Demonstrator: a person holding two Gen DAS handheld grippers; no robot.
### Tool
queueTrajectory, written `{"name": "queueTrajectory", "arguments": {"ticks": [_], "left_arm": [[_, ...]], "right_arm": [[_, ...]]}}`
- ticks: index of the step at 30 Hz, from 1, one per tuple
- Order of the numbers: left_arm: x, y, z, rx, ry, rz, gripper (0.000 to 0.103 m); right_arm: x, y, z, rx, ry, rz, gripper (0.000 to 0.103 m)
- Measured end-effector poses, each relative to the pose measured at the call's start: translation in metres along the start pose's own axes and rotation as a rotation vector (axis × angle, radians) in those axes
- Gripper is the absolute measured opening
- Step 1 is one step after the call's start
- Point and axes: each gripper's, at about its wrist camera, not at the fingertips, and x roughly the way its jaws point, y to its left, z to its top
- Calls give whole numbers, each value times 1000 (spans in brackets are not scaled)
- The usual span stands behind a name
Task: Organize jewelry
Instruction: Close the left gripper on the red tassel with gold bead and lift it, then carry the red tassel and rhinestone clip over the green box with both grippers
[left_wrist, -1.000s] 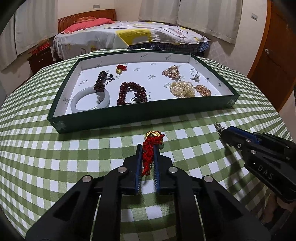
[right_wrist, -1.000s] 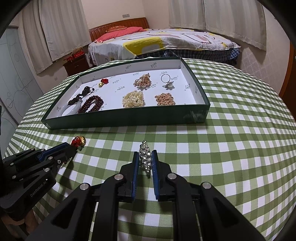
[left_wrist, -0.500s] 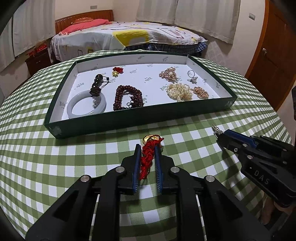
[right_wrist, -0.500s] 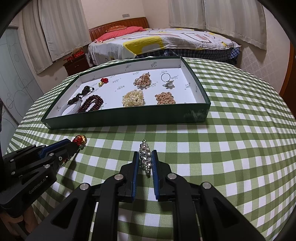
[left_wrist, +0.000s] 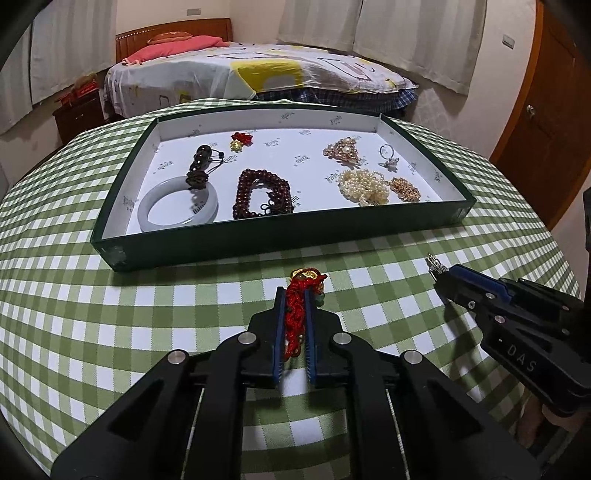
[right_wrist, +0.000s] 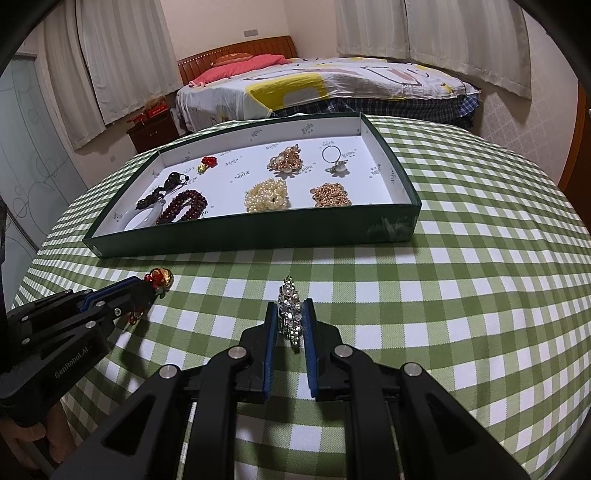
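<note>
- The left claw (left_wrist: 295, 314) is clenched on a red knotted cord charm (left_wrist: 294, 317), whose gold bead end pokes out past the tips, just above the checked surface (left_wrist: 147, 314).
- The right claw (right_wrist: 290, 321) is clenched on a rhinestone piece (right_wrist: 290, 314), a sparkling strip standing upright between the pads.
- Both claws hover in front of the green tray (left_wrist: 280, 242), near its front wall but apart from it.
- Already lying in the tray: a pale bangle (left_wrist: 178, 201), dark red beads (left_wrist: 263, 194), a pearl cluster (left_wrist: 364, 186), a ring (left_wrist: 388, 155), a small gold chain pile (left_wrist: 405, 189) and a small red charm (left_wrist: 241, 140).
- The step in hand looks like carrying: two pieces picked up, neither yet placed.
- The next move calls for lifting each piece over the front wall and lowering it onto bare white lining; the middle strip looks free.
- The cord may snag on the pads at release, so a clean parting of the jaws matters.
</note>
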Motion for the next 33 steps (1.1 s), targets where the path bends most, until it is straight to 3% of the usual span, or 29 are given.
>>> {"name": "queueTrajectory", "arguments": {"ticks": [20,33], "left_arm": [[-40,2,7,0,-110,10,9],[-64,7,56,-22,-230,17,9]], "right_arm": [[-35,8,14,-12,-94,20,14],[-55,14,67,-33,-228,41,14]]}}
